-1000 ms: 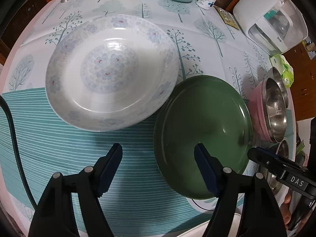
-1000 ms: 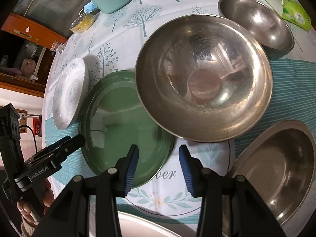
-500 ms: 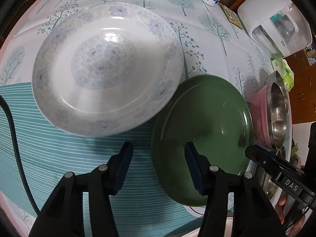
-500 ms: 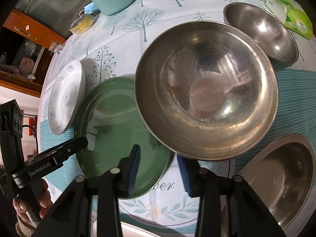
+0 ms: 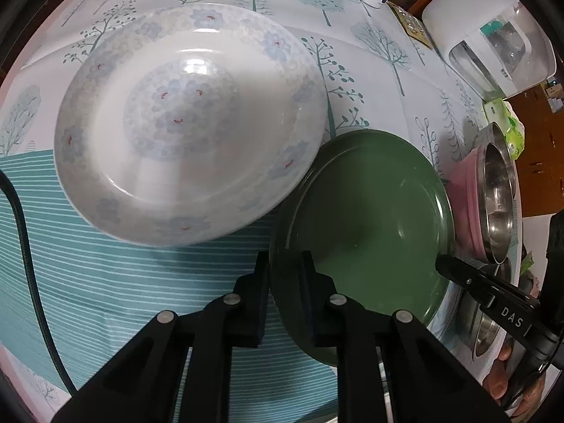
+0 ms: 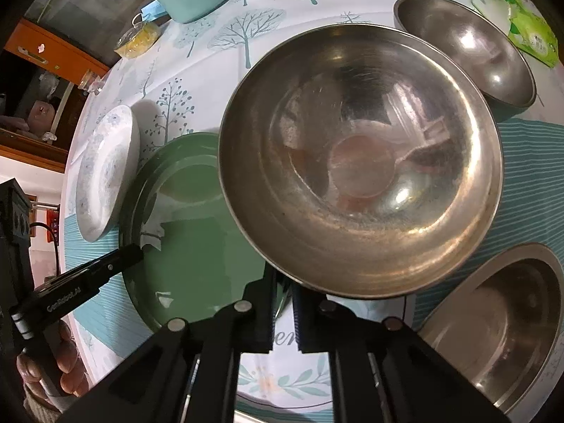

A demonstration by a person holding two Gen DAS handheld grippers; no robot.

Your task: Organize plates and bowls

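Pinching the near rim of the green plate (image 5: pixel 366 211) between the fingers of my left gripper (image 5: pixel 283 282), I had it clamped where it lay on the tablecloth (image 5: pixel 123 282), just beside the white floral plate (image 5: pixel 190 120). My right gripper (image 6: pixel 283 312) was nearly closed at the near rim of the large steel bowl (image 6: pixel 359 162) — whether it truly gripped, I could not tell. Stacking the plates seemed the step in hand — next, I judged, a level lift onto the floral plate.

Floral plate (image 5: pixel 190 120) crowds the green plate's (image 5: pixel 366 211) left; striped cloth (image 5: pixel 123 282) nearer seems passable.
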